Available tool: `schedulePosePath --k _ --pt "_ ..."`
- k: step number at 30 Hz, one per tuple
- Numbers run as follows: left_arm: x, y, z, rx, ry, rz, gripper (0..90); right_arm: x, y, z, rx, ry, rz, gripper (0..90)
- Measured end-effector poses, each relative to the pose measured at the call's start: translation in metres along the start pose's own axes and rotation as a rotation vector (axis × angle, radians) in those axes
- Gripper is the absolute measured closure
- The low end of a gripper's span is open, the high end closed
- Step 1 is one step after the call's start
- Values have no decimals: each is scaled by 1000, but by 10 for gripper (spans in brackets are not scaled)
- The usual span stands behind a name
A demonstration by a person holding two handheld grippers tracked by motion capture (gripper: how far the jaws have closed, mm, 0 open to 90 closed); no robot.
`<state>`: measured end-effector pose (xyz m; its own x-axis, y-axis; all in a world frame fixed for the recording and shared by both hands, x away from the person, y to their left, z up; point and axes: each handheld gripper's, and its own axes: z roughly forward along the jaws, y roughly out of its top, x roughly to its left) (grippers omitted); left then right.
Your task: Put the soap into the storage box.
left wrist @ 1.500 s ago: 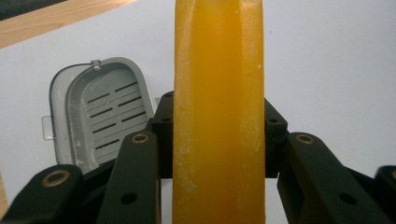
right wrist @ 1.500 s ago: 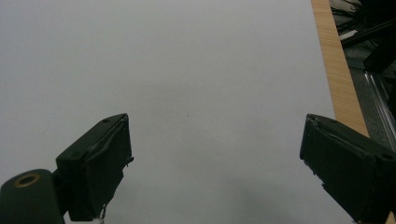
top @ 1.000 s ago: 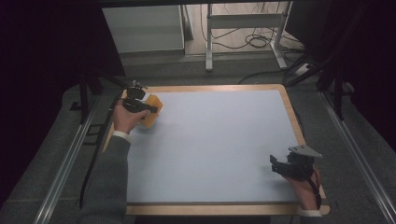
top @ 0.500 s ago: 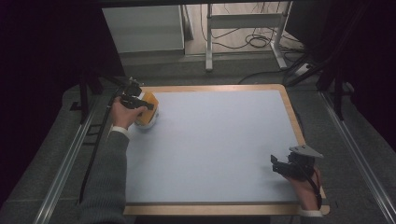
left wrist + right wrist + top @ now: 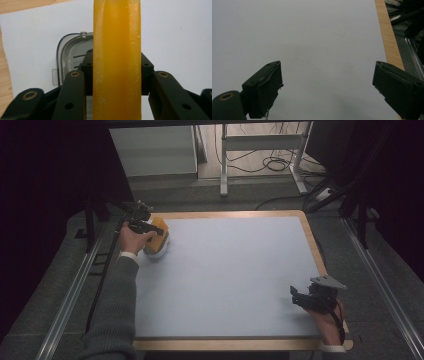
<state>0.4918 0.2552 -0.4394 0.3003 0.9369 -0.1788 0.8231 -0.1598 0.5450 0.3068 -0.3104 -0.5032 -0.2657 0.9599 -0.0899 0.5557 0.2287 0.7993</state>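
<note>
At the far left corner of the pale blue mat, the left gripper is held by a hand at the end of an outstretched, grey-sleeved forearm. Its jaws are clamped on a flat orange block, which is gripped upright on its edge. Directly beneath the block, a small clear container with a metal inner surface is seen resting on the mat. Well apart, near the mat's near right corner, the right gripper is held low by a hand resting at the wooden table edge. Its jaws are spread wide, with bare mat between them.
</note>
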Motion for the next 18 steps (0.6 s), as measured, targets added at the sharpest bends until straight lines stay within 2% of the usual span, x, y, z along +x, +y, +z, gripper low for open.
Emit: schedulePosePath --k 7,18 --pt "9 1 9 11 17 -29 605 -1 -1 0 2 -3 -2 91" --pt "15 0 20 36 20 -43 605 -1 -1 1 6 -6 -2 91"
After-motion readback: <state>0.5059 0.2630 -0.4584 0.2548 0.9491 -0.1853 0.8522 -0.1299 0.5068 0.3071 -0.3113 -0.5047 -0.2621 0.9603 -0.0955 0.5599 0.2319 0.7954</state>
